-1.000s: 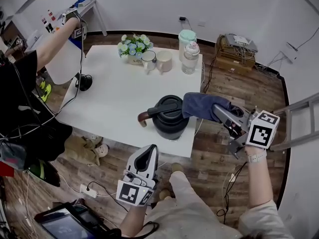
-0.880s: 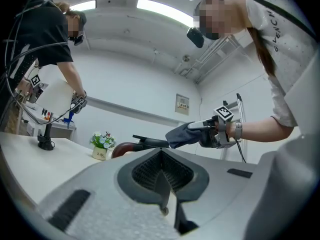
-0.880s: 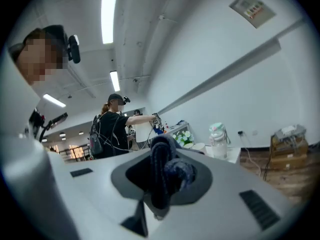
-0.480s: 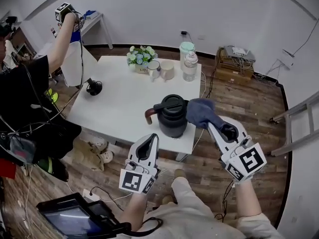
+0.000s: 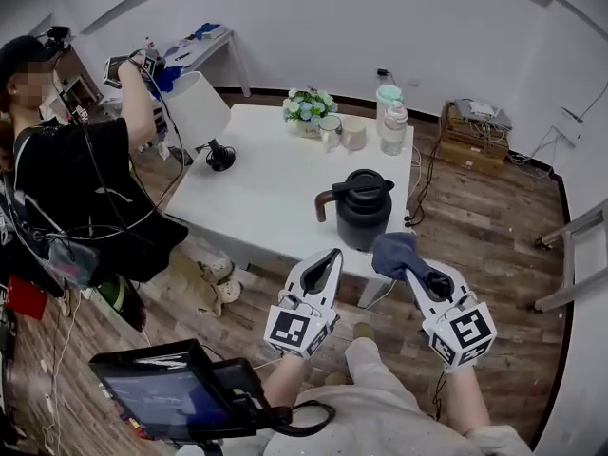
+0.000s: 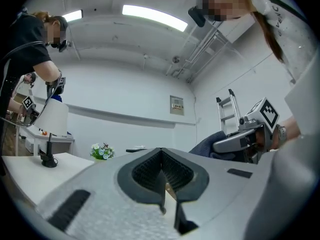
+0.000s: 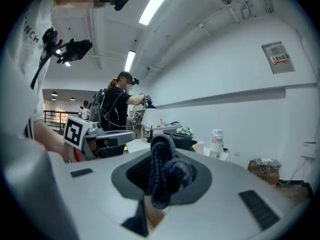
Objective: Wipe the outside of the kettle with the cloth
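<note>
On table (image 5: pixel 271 174): kettle (image 5: pixel 366 221) upright, handle (image 5: pixel 324 204) pointing left.

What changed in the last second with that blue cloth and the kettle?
The right gripper has drawn the blue cloth back off the kettle, toward the person; a second ago it lay against its side. Unchanged: the gripper stays shut on the cloth, the kettle stands near the front edge of the white table, and the left gripper stays shut and empty.

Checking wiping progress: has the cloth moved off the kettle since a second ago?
Yes. The cloth, held by the right gripper, was against the right side of the kettle; now it is apart from it, drawn back to the near side.
</note>
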